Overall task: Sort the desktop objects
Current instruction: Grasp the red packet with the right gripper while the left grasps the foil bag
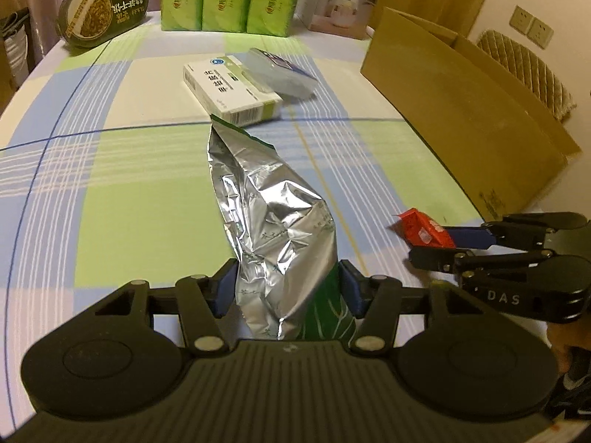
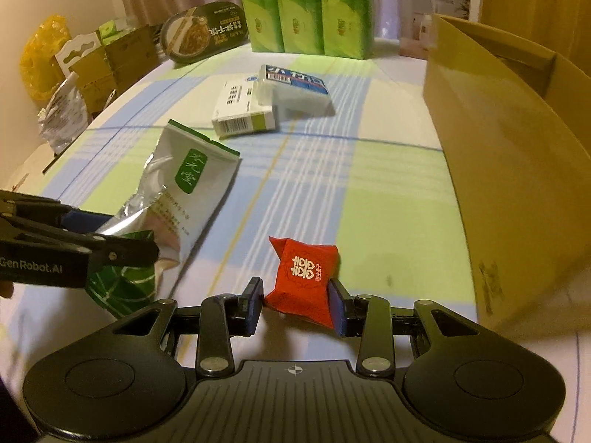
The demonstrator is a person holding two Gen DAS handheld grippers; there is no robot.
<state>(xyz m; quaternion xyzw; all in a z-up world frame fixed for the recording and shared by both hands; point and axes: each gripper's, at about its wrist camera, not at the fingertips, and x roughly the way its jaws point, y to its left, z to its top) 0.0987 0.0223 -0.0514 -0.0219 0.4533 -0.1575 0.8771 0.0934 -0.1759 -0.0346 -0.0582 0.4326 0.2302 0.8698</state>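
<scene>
Left wrist view shows our left gripper point(image 1: 288, 288) closed on the lower end of the foil tea pouch point(image 1: 266, 214), whose length runs away toward 12 o'clock over the checked counter point(image 1: 129, 170); we hold it by the end, we judge, so the crumpled body can trail free when lifted. Right wrist view shows our right gripper point(image 2: 297, 304) with both pads against the red candy packet point(image 2: 306, 277), pinching it across its narrow sides, seemingly just off the cloth. At 12 o'clock a white medicine box point(image 2: 243, 110) lies with a clear plastic case point(image 2: 295, 88) leaning on it, both untouched. The open cardboard box point(image 2: 509, 155) stands at 2 o'clock, near enough to be the likely drop place for both items.
</scene>
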